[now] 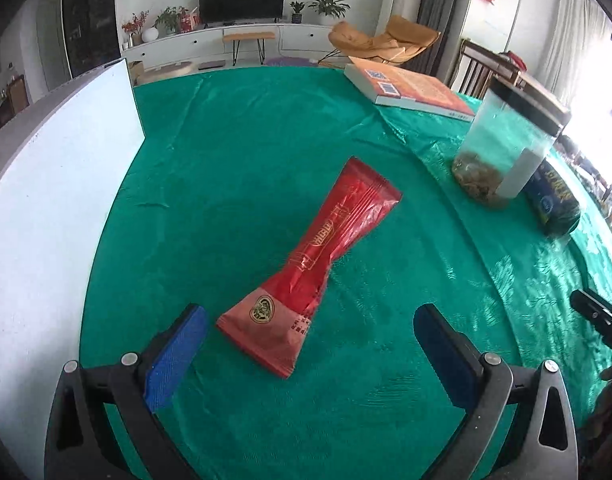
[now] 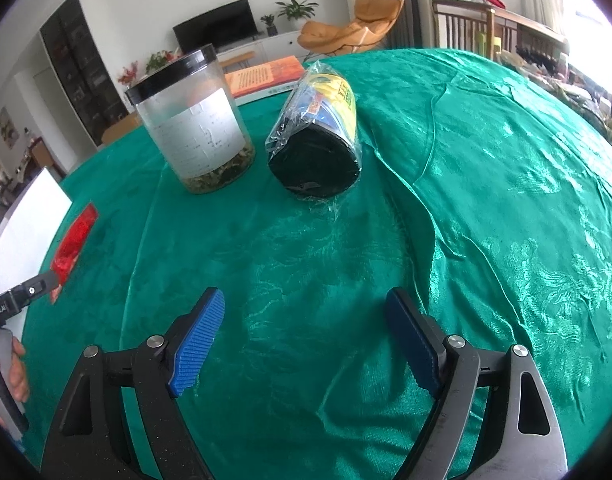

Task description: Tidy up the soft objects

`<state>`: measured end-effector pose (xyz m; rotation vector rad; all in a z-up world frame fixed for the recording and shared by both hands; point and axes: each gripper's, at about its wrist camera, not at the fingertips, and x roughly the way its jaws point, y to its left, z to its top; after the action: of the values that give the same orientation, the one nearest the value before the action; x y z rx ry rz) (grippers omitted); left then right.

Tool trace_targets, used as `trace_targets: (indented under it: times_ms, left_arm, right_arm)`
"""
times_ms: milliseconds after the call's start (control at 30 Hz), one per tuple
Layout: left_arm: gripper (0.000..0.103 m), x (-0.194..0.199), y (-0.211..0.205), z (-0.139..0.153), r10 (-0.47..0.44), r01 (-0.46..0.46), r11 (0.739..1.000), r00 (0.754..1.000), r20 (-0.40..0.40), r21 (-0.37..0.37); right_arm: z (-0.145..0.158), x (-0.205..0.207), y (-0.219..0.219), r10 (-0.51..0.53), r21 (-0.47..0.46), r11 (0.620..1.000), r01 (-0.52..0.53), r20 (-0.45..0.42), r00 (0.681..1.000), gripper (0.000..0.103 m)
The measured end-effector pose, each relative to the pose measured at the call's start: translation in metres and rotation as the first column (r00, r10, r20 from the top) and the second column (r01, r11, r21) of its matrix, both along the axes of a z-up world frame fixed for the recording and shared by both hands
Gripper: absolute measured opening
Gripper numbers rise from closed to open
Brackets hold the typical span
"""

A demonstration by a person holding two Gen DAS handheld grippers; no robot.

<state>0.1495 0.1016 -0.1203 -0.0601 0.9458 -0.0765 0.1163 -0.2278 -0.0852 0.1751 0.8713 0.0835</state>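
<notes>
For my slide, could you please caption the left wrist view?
Open left gripper above a red packet lying on the green tablecloth.

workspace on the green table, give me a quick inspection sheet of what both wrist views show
surface: shiny green tablecloth, wrinkled, with a raised fold.
job's things: crinkled red foil packet lying flat; dark roll wrapped in clear plastic on its side.
clutter: clear plastic jar with black lid, upright, beside the roll; orange book at the far edge; white board standing along the table's side.
grippers: left hand-held gripper open, near end of the red packet between its pads, untouched; right hand-held gripper open over bare cloth.
cables: nothing seen.
surroundings: living room, television, orange chair.
</notes>
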Motion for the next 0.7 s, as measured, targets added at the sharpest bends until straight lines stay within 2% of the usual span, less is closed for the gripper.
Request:
trace_targets:
  times_ms: [67,233,367,700]
  left_arm:
    - [0.102,0.002,0.001,-0.004,0.015,-0.015,0.999,1.0,-0.007,0.042]
    - [0.102,0.005,0.007,-0.01,0.03,-0.03,0.999,0.999,-0.021,0.04]
    - [0.103,0.005,0.002,-0.013,0.021,-0.021,0.997,1.0,-0.009,0.074]
    - [0.103,0.004,0.003,-0.013,0.025,-0.024,0.997,1.0,-0.002,0.072]
  right_arm:
    - [-0.001,0.0,0.002,0.005,-0.017,1.0,-0.005,0.0,1.0,0.085]
    - [-0.002,0.001,0.004,0.012,-0.037,0.999,-0.012,-0.004,1.0,0.087]
    - [-0.003,0.002,0.008,0.017,-0.067,0.998,-0.018,-0.013,1.0,0.089]
    - [-0.005,0.004,0.015,0.028,-0.123,0.992,-0.031,-0.03,0.999,0.091]
